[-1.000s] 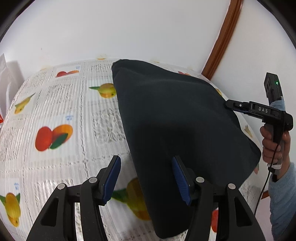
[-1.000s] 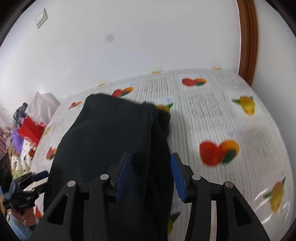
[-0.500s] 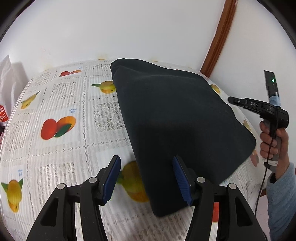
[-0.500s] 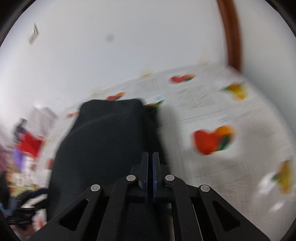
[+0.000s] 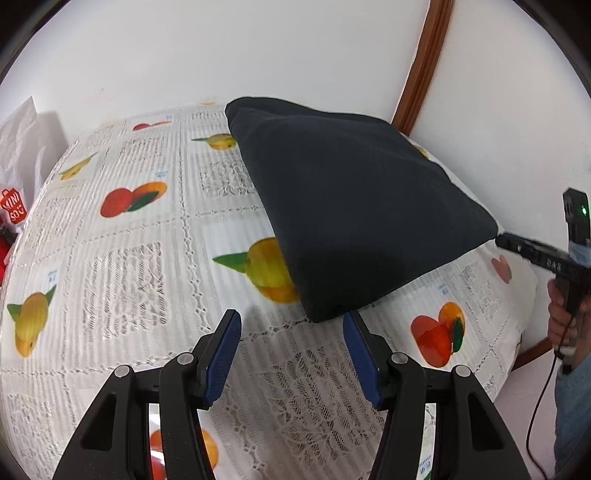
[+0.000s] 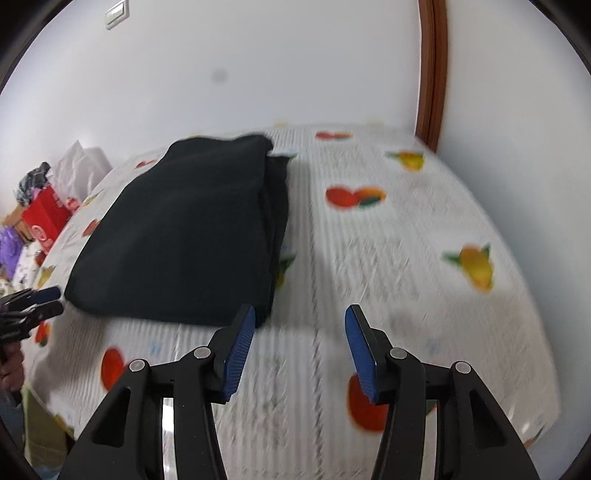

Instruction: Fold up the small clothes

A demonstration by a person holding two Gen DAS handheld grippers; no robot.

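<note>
Our left gripper (image 5: pixel 291 345) has its fingers apart on nothing, and our right gripper (image 6: pixel 300 343) has just sprung open, empty too. Beyond them the dark garment (image 5: pixel 354 206) lies folded on the worktop (image 5: pixel 147 266): soft, light, floppy, so we'd pinch its near corners.

Plain white walls (image 6: pixel 258 66) fill the upper half of both views. A brown wooden door frame (image 6: pixel 430 74) runs down the upper right, a white light switch (image 6: pixel 117 13) sits upper left. Below lies a desk (image 5: pixel 147 258) under a fruit-printed lace cloth, with clutter at far left.
</note>
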